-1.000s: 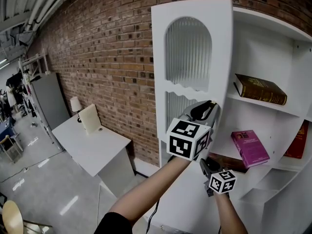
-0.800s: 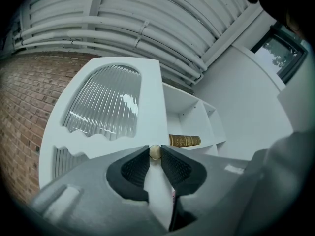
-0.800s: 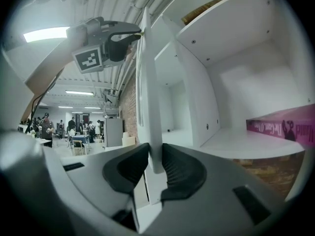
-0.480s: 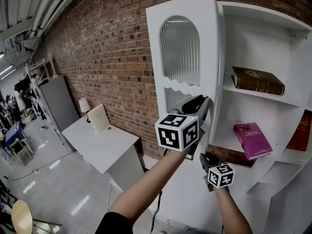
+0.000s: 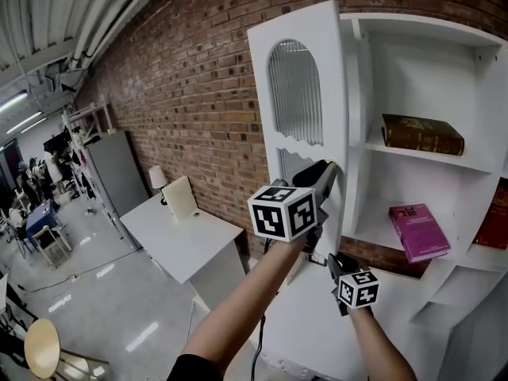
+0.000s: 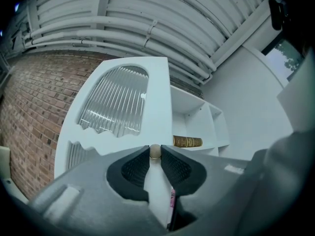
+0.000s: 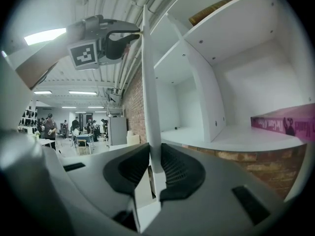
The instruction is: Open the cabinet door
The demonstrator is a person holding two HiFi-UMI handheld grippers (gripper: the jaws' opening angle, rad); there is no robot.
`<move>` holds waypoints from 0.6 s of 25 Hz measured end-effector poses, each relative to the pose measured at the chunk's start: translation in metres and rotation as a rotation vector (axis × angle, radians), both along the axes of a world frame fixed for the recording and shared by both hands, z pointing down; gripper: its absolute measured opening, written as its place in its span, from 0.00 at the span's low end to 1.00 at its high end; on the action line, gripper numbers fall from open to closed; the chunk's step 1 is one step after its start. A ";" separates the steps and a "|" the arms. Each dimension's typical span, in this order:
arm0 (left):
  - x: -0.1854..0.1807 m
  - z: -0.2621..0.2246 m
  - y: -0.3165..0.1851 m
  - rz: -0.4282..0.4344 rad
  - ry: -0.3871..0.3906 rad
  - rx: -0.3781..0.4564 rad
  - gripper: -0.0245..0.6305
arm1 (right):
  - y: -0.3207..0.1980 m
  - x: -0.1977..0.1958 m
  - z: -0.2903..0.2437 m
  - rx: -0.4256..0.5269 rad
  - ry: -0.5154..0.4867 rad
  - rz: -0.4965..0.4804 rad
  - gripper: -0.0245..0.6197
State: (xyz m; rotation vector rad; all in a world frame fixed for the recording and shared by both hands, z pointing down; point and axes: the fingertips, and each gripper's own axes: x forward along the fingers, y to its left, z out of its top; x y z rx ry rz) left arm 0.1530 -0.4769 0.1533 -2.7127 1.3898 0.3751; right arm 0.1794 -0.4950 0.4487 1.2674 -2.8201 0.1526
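Note:
The white cabinet door [image 5: 298, 94], with ribbed glass panes, stands partly swung out from the cabinet [image 5: 361, 78]. My left gripper [image 5: 327, 169] is shut on the door's small round knob [image 6: 154, 151], which sits between its pads [image 6: 135, 168]. Lower down, my right gripper [image 5: 334, 262] straddles the door's free edge [image 7: 147, 82]. Its jaws are closing, and both pads [image 7: 135, 168] lie against that thin edge. In the right gripper view, the left gripper [image 7: 129, 36] shows high up on the same edge.
On the open shelves lie a brown book [image 5: 421, 136], a magenta book [image 5: 418, 231] and a red book [image 5: 496, 217]. A white table [image 5: 186, 240] with a small lamp [image 5: 157, 179] stands left of the cabinet against the brick wall [image 5: 190, 78]. Several people are far off.
The door has swung further out to the left and shows narrower. More of the shelves behind it is uncovered. Both grippers stay on the door's edge.

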 end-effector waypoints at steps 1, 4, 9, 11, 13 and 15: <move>-0.001 0.000 0.002 -0.004 -0.002 0.004 0.16 | 0.002 -0.001 0.000 0.004 0.001 0.000 0.15; -0.005 -0.002 0.006 -0.009 0.010 0.018 0.16 | 0.006 -0.005 -0.001 -0.016 -0.017 0.015 0.15; -0.012 0.001 0.013 0.003 0.024 0.026 0.16 | 0.014 -0.012 0.002 -0.031 -0.011 0.049 0.15; -0.013 0.002 0.016 0.011 0.019 0.025 0.16 | 0.018 -0.013 0.002 -0.026 -0.013 0.064 0.15; -0.015 0.002 0.017 0.016 0.016 0.025 0.16 | 0.019 -0.013 0.001 -0.017 -0.015 0.080 0.15; -0.016 0.000 0.019 0.025 0.008 0.027 0.16 | 0.019 -0.014 0.000 -0.015 -0.020 0.093 0.15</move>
